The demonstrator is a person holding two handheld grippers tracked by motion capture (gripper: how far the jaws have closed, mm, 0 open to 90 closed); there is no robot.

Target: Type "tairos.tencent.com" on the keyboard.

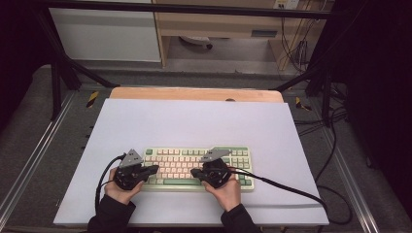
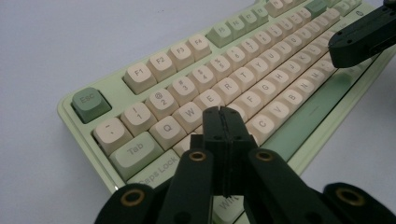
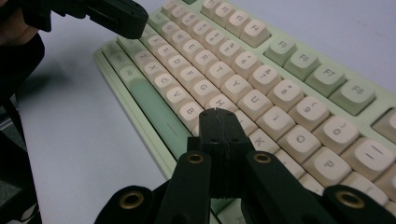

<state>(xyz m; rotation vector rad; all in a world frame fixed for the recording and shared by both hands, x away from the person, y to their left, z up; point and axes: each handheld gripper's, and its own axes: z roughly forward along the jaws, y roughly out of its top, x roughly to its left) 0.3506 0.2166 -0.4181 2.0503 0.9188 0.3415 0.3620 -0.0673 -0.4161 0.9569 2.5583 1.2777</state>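
The left gripper (image 2: 223, 112), jaws pressed together and empty, hovers over the home-row keys near D; the right gripper (image 3: 218, 113), likewise closed on nothing, hangs near J, though which key each tip touches is hard to tell. The green-and-cream mechanical keyboard (image 1: 194, 167) lies near the desk's (image 1: 194, 121) front edge. It looks rigid and fairly heavy; keycaps could pop off, so grip the case ends.

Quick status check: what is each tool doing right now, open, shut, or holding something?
Left tool: shut, empty, over the pale green keyboard with cream keys.
Right tool: shut, empty, over that keyboard.
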